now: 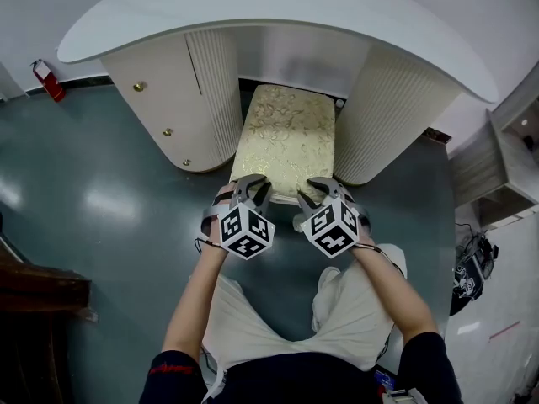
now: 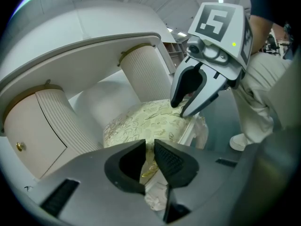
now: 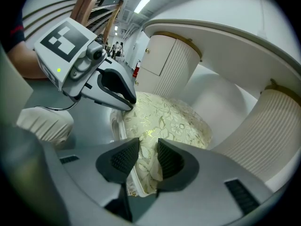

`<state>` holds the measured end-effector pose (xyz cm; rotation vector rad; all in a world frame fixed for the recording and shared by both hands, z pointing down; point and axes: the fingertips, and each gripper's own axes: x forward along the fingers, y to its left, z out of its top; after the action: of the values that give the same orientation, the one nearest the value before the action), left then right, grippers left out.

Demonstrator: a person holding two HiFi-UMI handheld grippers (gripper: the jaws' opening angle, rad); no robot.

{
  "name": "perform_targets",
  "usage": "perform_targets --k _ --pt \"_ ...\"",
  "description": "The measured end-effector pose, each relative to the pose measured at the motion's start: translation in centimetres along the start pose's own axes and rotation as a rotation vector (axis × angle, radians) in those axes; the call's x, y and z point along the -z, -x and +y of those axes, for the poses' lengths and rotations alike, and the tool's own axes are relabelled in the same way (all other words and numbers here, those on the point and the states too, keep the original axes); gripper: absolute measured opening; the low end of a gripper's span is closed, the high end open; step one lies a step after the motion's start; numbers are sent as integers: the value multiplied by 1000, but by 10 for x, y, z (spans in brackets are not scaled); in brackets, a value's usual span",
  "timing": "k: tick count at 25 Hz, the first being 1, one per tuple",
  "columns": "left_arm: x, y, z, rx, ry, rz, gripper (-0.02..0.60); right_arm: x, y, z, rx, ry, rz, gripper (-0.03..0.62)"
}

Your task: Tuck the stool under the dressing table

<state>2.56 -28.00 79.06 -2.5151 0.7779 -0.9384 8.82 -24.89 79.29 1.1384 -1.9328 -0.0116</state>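
Observation:
The stool (image 1: 286, 137), with a pale gold floral cushion, stands in the knee gap of the white dressing table (image 1: 278, 7), its near edge still sticking out. My left gripper (image 1: 251, 194) is at the near left edge of the seat, and my right gripper (image 1: 324, 194) is at the near right edge. In the left gripper view the left gripper (image 2: 149, 161) has its jaws narrow, pinching the cushion's edge (image 2: 141, 121). In the right gripper view the right gripper (image 3: 148, 161) has its jaws wider, with the thick seat edge (image 3: 174, 121) filling the gap.
Ribbed drawer pedestals (image 1: 181, 99) (image 1: 387, 116) flank the stool on both sides. A red fire extinguisher (image 1: 48, 81) stands far left, and dark wooden furniture (image 1: 42, 293) is at the near left. A pale shelf unit (image 1: 497, 175) and cables (image 1: 472, 263) sit at the right.

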Motion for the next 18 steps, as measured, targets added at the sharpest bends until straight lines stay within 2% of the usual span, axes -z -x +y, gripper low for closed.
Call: perform_targets --k 14,18 --pt "-2 -20 15 -12 -20 16 69 -4 -18 -19 38 58 37 139" --pt "-6 -30 22 -23 2 10 69 -4 -24 -31 54 63 46 138"
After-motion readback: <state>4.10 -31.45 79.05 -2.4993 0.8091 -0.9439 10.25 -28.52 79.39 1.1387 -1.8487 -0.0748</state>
